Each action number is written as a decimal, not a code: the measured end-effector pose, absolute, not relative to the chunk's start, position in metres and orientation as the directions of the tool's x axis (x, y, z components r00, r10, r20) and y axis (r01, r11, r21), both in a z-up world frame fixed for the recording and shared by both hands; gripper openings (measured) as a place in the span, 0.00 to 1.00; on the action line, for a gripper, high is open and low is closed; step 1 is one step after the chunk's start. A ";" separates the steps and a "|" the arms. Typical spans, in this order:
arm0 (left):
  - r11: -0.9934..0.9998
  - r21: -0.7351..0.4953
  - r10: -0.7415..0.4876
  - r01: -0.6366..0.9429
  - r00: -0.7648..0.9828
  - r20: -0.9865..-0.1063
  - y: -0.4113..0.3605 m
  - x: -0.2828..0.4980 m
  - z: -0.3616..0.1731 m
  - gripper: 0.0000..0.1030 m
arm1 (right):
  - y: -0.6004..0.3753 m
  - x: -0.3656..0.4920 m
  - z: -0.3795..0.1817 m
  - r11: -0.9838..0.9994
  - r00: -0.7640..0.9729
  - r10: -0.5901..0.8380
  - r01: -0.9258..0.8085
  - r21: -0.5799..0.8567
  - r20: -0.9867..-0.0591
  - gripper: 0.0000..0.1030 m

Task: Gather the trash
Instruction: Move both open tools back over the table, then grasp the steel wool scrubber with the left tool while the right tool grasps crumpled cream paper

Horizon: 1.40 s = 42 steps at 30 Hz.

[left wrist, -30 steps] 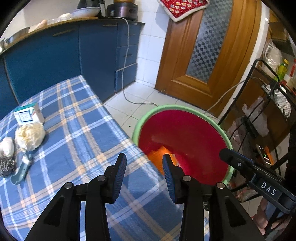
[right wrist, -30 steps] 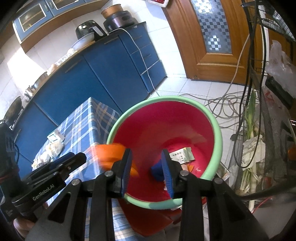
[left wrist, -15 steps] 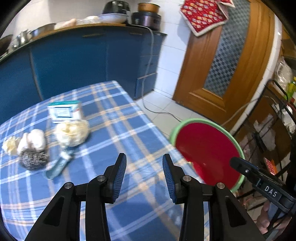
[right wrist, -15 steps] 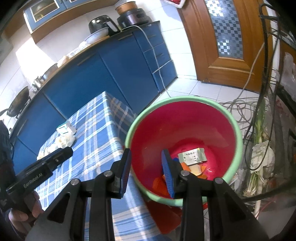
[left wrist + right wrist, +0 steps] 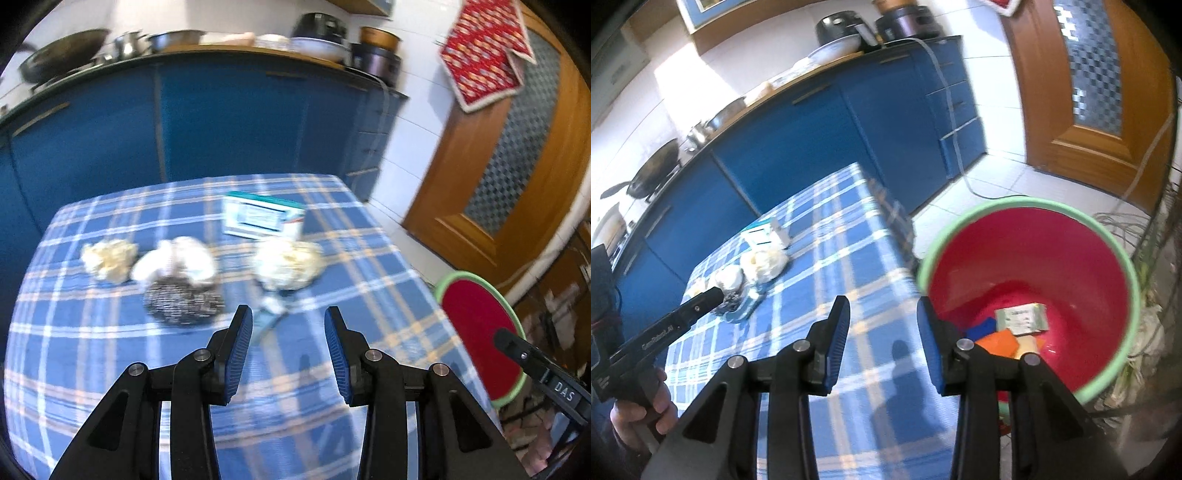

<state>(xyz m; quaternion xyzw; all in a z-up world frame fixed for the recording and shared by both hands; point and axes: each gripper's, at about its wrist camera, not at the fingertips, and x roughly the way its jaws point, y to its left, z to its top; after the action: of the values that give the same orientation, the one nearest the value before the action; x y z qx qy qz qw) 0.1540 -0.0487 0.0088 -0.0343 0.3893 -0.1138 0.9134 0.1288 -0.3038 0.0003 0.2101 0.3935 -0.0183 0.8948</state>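
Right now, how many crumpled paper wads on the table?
3: one at far left, a whiter one behind the scourer, one right of it below the box. Blurred; more may be hidden.

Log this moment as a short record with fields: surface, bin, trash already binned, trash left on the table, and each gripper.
surface: table under a blue plaid tablecloth
bin: red plastic bucket with a green rim, on the floor beside the table
binned: white printed packet, orange scrap, blue scrap
left on table: teal-and-white carton, three crumpled pale paper wads, steel wool scourer
left gripper: open, empty, pointed at the trash pile
right gripper: open, empty, jaws just opening
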 end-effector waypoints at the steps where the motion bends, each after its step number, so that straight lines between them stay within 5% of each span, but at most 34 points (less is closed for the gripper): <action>1: 0.975 -0.154 -0.221 0.159 0.675 -0.704 -0.040 0.156 0.008 0.41 | -0.299 0.132 0.001 0.913 0.688 0.141 0.187 0.362 -0.711 0.41; 15: 0.986 -0.161 -0.100 -0.032 0.661 -0.743 0.018 0.190 -0.015 0.58 | -0.227 0.198 0.005 0.938 0.667 0.244 0.022 0.346 -0.704 0.58; 27: 0.968 -0.244 -0.155 -0.058 0.628 -0.763 0.027 0.212 -0.040 0.61 | -0.176 0.256 -0.014 0.947 0.618 0.281 -0.055 0.316 -0.734 0.67; 42: 0.945 -0.326 -0.234 -0.035 0.625 -0.745 0.034 0.222 -0.053 0.60 | -0.149 0.302 -0.046 0.951 0.577 0.283 -0.068 0.300 -0.766 0.65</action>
<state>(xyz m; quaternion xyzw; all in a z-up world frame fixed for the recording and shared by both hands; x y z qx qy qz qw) 0.2216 0.0335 -0.0525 -0.1563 0.4295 -0.0559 0.8877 0.3021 -0.1488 -0.0461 0.1199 0.4487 0.0996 0.8800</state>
